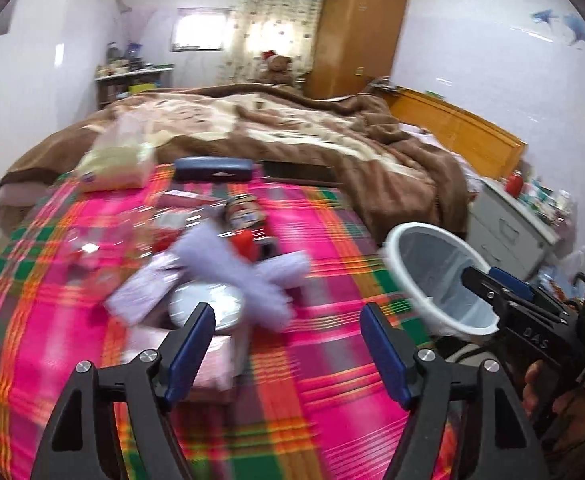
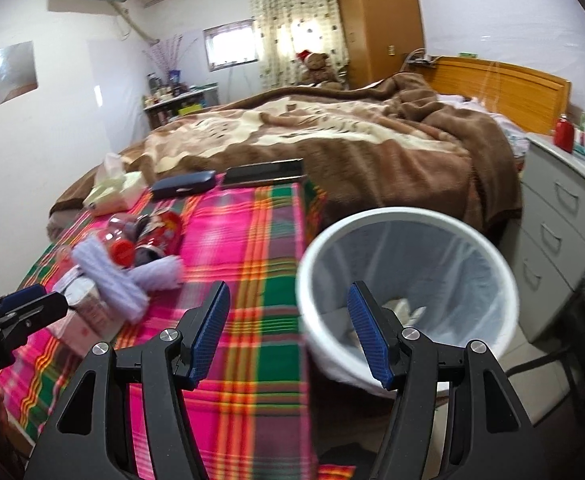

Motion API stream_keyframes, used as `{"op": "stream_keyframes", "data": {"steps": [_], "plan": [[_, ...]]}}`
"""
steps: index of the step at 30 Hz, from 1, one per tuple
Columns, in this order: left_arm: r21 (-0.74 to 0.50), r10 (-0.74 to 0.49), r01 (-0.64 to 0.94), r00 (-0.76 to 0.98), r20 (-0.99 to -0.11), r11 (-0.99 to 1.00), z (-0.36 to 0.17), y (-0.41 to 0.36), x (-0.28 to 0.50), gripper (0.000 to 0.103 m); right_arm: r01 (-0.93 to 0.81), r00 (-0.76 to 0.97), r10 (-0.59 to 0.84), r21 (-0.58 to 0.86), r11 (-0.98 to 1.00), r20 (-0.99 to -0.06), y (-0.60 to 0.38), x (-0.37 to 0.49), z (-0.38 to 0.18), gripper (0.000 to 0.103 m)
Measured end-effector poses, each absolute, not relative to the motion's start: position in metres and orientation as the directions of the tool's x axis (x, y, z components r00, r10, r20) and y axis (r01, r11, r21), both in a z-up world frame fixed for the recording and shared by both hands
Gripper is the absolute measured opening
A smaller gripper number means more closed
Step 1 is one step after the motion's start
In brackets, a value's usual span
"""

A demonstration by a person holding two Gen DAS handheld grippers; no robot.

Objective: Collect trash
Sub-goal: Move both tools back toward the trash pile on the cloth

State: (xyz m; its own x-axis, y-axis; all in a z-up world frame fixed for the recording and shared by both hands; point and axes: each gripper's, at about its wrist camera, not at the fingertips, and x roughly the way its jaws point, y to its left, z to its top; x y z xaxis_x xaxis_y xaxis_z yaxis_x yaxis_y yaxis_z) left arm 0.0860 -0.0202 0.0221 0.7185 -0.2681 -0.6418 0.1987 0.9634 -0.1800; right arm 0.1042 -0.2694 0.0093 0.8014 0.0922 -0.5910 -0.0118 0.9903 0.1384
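Nearest the lens, both claws are sitting wide apart with nothing between the blue pads: the left claw [image 1: 286, 344] is hovering low centre of its frame over the pink plaid cloth [image 1: 332, 380], and the right claw [image 2: 288, 332] is hanging at the cloth's right edge, half in front of the white bin [image 2: 408, 216].

That bin is filling the lower right of the right wrist view, tipped so its mouth is facing back toward the camera, with a clear liner inside and what looks like a few pale scraps already at the bottom. So I'd say a little is done, most is left.

Just past the left claw the trash pile is waiting, left of centre: a lilac fuzzy strip [image 1: 248, 276] with its long axis running upper left to lower right, a pink box [image 1: 216, 360] under it, and a red-capped bottle [image 1: 248, 220] lying down, its cap toward the camera and its body pointing up-frame. It's blurry, so I can't name the rest.

Farther back a tissue pack [image 1: 112, 160], a dark blue case [image 1: 212, 170] and a flat black item [image 1: 298, 172] are lining the cloth's far edge, then the brown blanket [image 1: 292, 128].
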Motion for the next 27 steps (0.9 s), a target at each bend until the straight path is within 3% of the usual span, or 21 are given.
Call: {"op": "stream_keyframes", "data": {"steps": [14, 21, 27], "plan": [[-0.166, -0.199, 0.115, 0.693, -0.693, 0.979, -0.01, 0.023, 0.083, 0.083, -0.155, 0.753, 0.207, 0.138, 0.978, -0.625, -0.206, 0.117, -0.001, 0.063], [-0.079, -0.106, 0.071, 0.673, -0.732, 0.994, -0.021, 0.039, 0.09, 0.083, -0.186, 0.733, 0.239, 0.15, 0.971, -0.637, -0.189, 0.122, -0.003, 0.063], [-0.131, -0.143, 0.068, 0.663, -0.735, 0.989, -0.026, 0.06, 0.086, 0.086, -0.222, 0.707, 0.272, 0.16, 0.962, -0.653, -0.174, 0.124, -0.007, 0.063]]}}
